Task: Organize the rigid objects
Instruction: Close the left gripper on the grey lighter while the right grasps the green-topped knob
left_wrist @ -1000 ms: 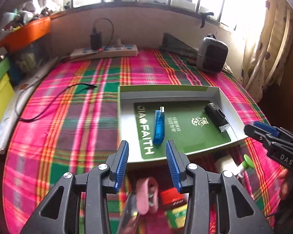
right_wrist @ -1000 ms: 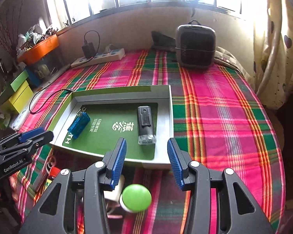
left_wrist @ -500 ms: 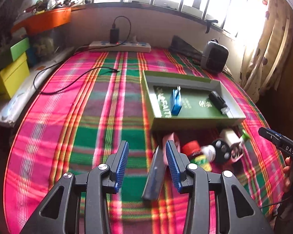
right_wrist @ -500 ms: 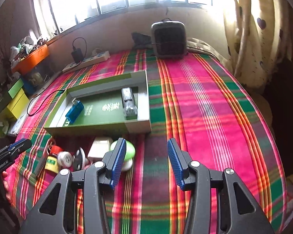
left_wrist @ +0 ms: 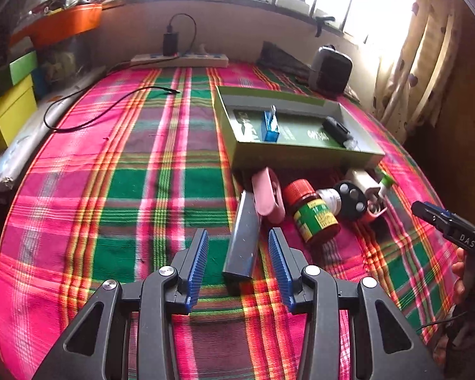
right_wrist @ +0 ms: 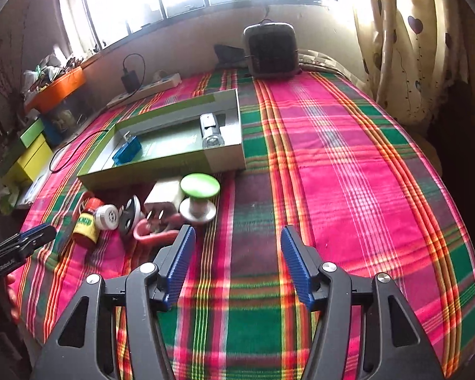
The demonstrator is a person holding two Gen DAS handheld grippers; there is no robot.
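Left gripper (left_wrist: 237, 266) tilted down over the plaid tablecloth (left_wrist: 126, 190), 2 ribbed blue pads spread, nothing pinched; near end of a flat grey slab (left_wrist: 242, 240) lying on the cloth in the gap between them, whether touched cannot be told. Right gripper (right_wrist: 236, 261) angled down likewise, jaws opening, only bare cloth between them. Fingers of a hand (left_wrist: 459, 272) wrapped round the right gripper's handle at the left view's right edge.

Shallow green box (left_wrist: 300, 155), cardboard by the look, square-walled, printed green floor. Inside: a translucent blue rectangular piece (left_wrist: 270, 126) towards 1 end, a black cylinder with a clear tip (left_wrist: 337, 129) towards the other, well apart. Just in front of the box wall, a loose cluster on the cloth: pink rounded plastic loop (left_wrist: 267, 196), brown jar with red ribbed cap and green-yellow label (left_wrist: 313, 215) lying on its side, black disc with pale spots (left_wrist: 351, 199), white blocky plug (right_wrist: 164, 194), green-topped spool (right_wrist: 199, 199) standing upright. Cloth woven in pink, green and yellow checks.

Against 1 second ago: both cameras pulled back from the box, so the cluster, then half hidden under the jaws, lies fully in view ahead; grey slab now between the left pads; right jaws wider apart; box contents unmoved.
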